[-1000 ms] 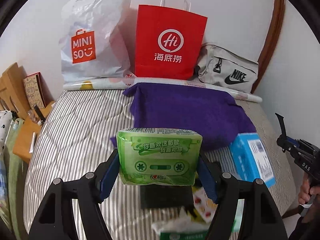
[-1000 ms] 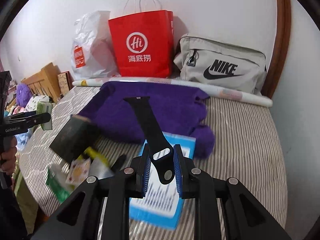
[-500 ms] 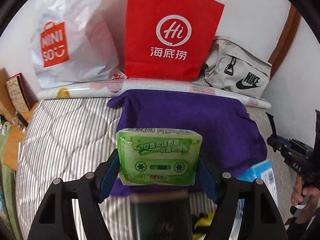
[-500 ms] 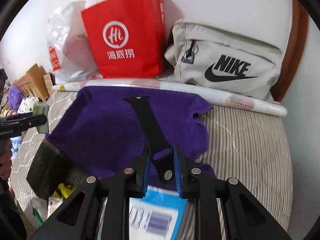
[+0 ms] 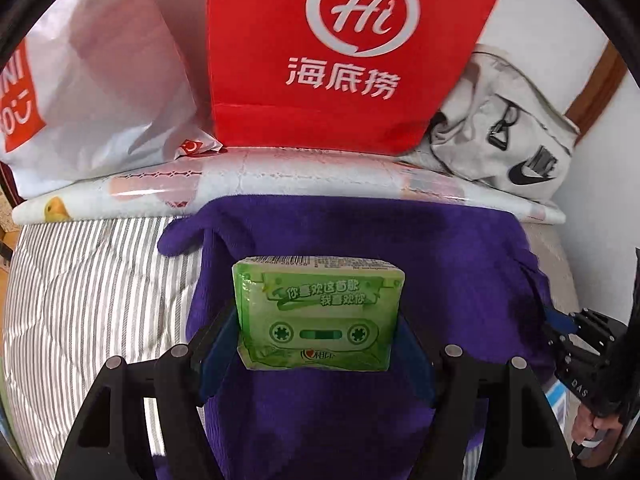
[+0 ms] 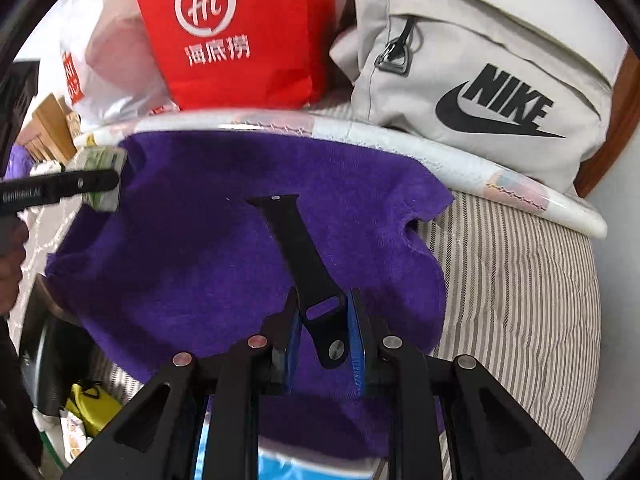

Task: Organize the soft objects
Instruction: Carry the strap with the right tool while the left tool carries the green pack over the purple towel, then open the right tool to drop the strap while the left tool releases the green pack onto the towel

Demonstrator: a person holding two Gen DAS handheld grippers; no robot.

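My left gripper (image 5: pixel 318 320) is shut on a green tissue pack (image 5: pixel 318 312) with a cassette print, held above a purple towel (image 5: pixel 460 272) spread on the striped bed. In the right wrist view my right gripper (image 6: pixel 323 328) is shut on the lower end of a black watch strap (image 6: pixel 298 248), which sticks up and away over the same purple towel (image 6: pixel 180 240). The left gripper with the tissue pack (image 6: pixel 100 178) shows at the left edge of that view. The right gripper's body (image 5: pixel 588 356) shows at the right edge of the left wrist view.
Against the wall stand a red paper bag (image 5: pixel 340 52), a white Miniso plastic bag (image 5: pixel 100 80) and a grey Nike bag (image 6: pixel 480 72). A rolled white mat (image 5: pixel 280 176) lies before them. A blue box (image 6: pixel 304 464), a dark box and yellow snack packs (image 6: pixel 88 408) lie near the bed's front.
Both grippers moved forward and down over the purple towel toward the bags, each keeping its object. The blue box and dark box slid out of the left wrist view.
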